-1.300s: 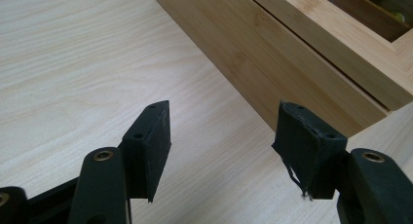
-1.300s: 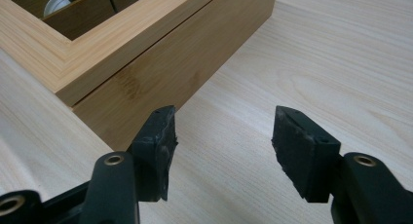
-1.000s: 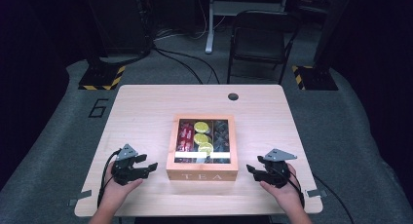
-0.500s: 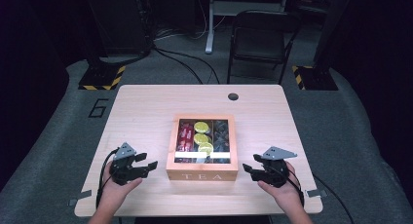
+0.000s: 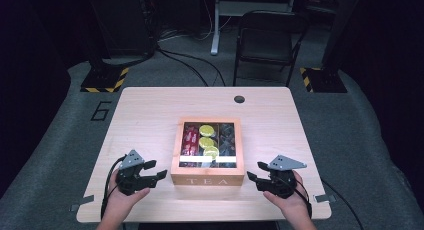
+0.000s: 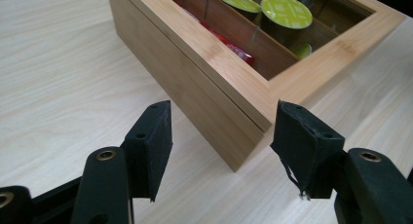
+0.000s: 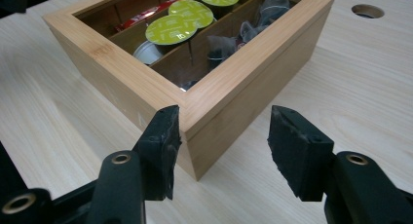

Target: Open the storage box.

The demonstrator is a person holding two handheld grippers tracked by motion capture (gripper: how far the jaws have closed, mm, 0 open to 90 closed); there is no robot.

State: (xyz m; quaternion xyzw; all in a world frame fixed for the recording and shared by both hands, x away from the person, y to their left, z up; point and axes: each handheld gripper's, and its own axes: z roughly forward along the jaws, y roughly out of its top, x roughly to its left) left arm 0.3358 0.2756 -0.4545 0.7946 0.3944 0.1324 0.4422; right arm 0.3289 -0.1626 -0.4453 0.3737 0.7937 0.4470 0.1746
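The pale wooden table (image 5: pixel 150 115) carries a square bamboo tea box with a glass lid (image 5: pixel 207 150) at its centre, lettered front facing six o'clock. The left gripper (image 5: pixel 159 170) sits at the box's eight o'clock, jaws spread around empty air. The right gripper (image 5: pixel 255 172), at four o'clock, has just been closing, its jaws apart and gripping nothing.

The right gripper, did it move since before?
Yes. The right gripper edged left, closer to the tea box's front corner, its jaws closing a little, still not gripping.
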